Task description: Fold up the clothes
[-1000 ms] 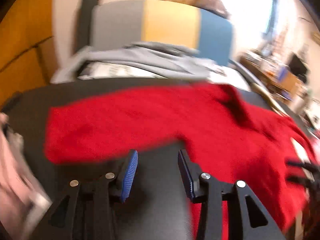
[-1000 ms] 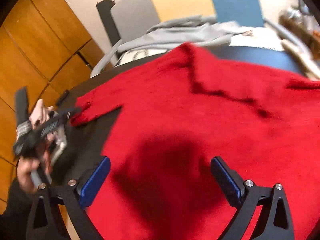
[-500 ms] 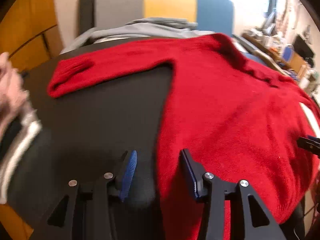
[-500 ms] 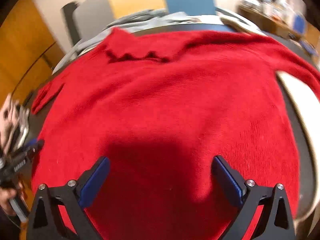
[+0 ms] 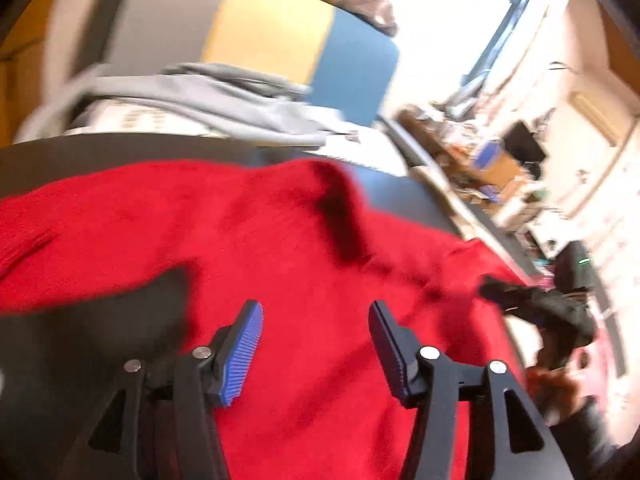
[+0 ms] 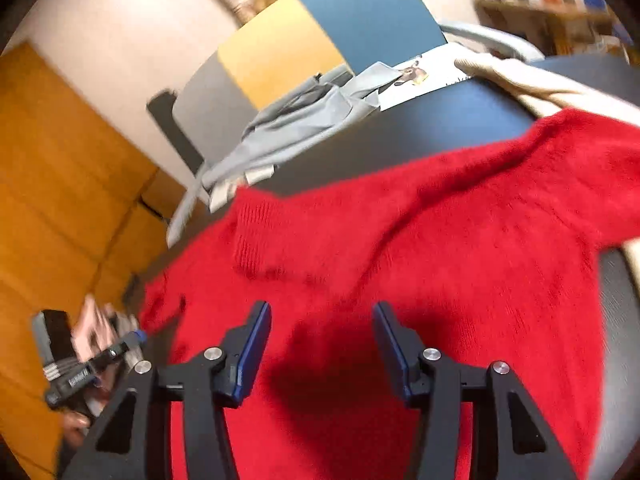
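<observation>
Item: red sweater (image 5: 280,248) – spread flat on dark counter (image 6: 452,120), frame centre.
Left claw (image 5: 316,344): just widened, nothing pinched.
Right claw (image 6: 322,348): just narrowed, still gaping, empty.
We judge: fold unstarted – both repositioning.

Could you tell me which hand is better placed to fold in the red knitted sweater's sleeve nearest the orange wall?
Probably left: the left gripper, fingers just opening, empty, sits beside that sleeve. The right gripper, fingers just closing on nothing, is over the middle of the red knitted sweater.
</observation>
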